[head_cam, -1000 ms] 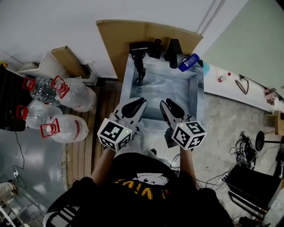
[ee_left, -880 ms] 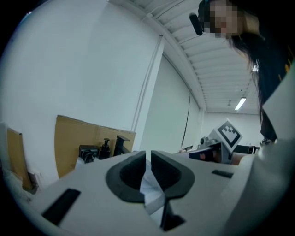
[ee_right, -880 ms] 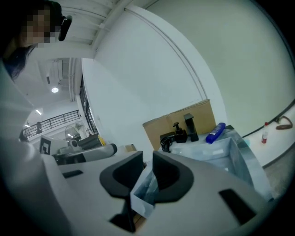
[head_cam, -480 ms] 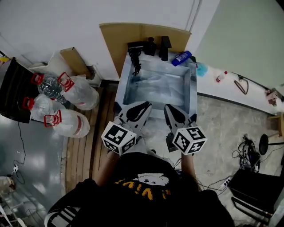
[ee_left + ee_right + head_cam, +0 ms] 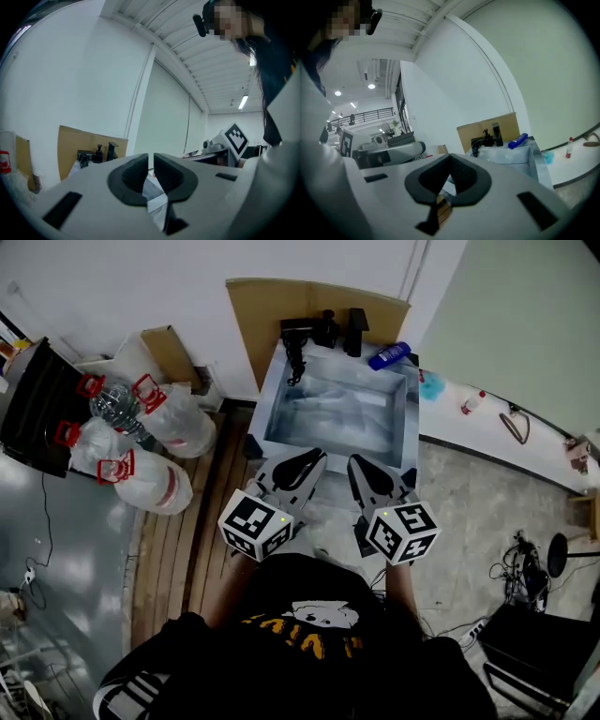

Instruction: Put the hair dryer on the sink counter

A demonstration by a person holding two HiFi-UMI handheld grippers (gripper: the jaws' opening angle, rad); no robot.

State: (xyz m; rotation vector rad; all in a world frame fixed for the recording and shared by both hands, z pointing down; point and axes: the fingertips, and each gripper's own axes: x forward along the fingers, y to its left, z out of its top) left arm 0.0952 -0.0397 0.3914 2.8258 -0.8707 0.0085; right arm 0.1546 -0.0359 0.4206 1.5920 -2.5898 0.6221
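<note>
The black hair dryer [image 5: 298,338] lies on the back left rim of the steel sink [image 5: 409,427], its cord hanging down into the basin. It also shows far off in the left gripper view as the hair dryer [image 5: 84,158] and in the right gripper view as the hair dryer [image 5: 476,143]. My left gripper [image 5: 307,463] and right gripper [image 5: 360,468] hover side by side over the sink's front edge, well short of the dryer. Both are shut with nothing in them: left gripper [image 5: 151,161], right gripper [image 5: 450,161].
A black soap dispenser [image 5: 327,329], a black block [image 5: 357,331] and a blue bottle [image 5: 387,355] stand along the sink's back rim, with cardboard [image 5: 267,306] behind. Water jugs [image 5: 155,442] crowd the floor at left. A white counter [image 5: 497,432] runs off to the right.
The head view has shifted a little, so the sink sits slightly lower and further right. Both grippers stay at the sink's front edge. The hair dryer has not moved.
</note>
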